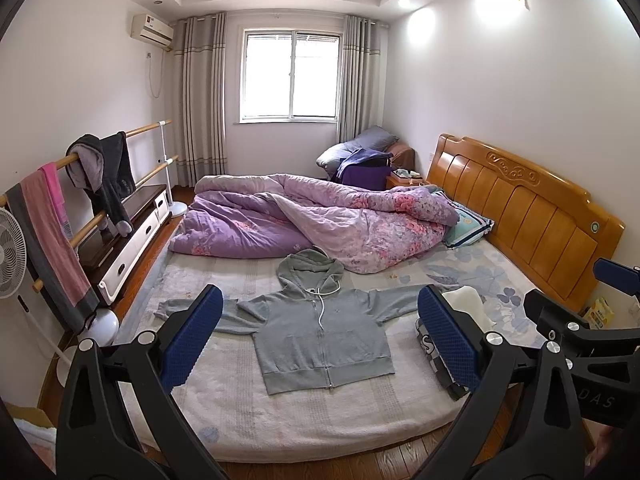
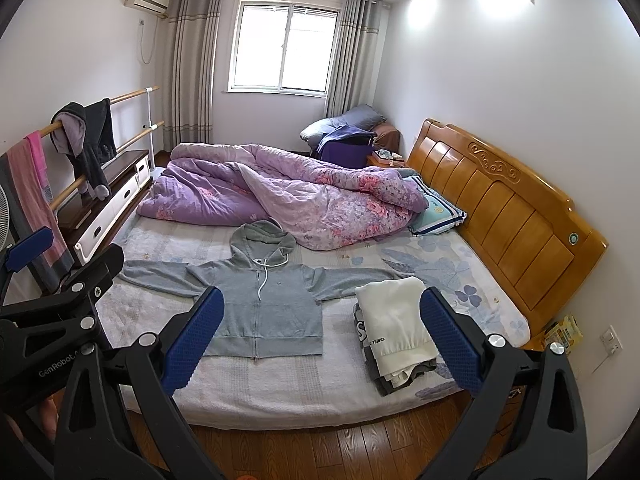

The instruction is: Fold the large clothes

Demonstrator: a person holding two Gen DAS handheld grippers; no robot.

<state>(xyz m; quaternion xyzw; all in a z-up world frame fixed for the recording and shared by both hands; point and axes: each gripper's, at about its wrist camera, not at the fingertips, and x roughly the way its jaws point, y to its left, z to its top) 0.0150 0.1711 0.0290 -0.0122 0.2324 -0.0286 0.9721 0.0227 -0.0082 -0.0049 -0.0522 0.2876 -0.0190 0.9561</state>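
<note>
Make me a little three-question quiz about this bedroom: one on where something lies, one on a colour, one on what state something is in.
1. Where is the stack of folded clothes?
A. On the bed, between the hoodie and the headboard
B. On the floor
C. On the wooden rail

2. What colour is the hoodie spread on the bed?
A. Red
B. Grey
C. Black

3. How does the hoodie lie?
A. Folded in half
B. Rolled up
C. Flat, zipped, both sleeves stretched out

Answers:
1 A: the stack sits on the mattress, on the side toward the headboard.
2 B: the fabric is plainly grey with a white drawstring.
3 C: both sleeves reach sideways and neither open tool, left or right, touches it.
</note>
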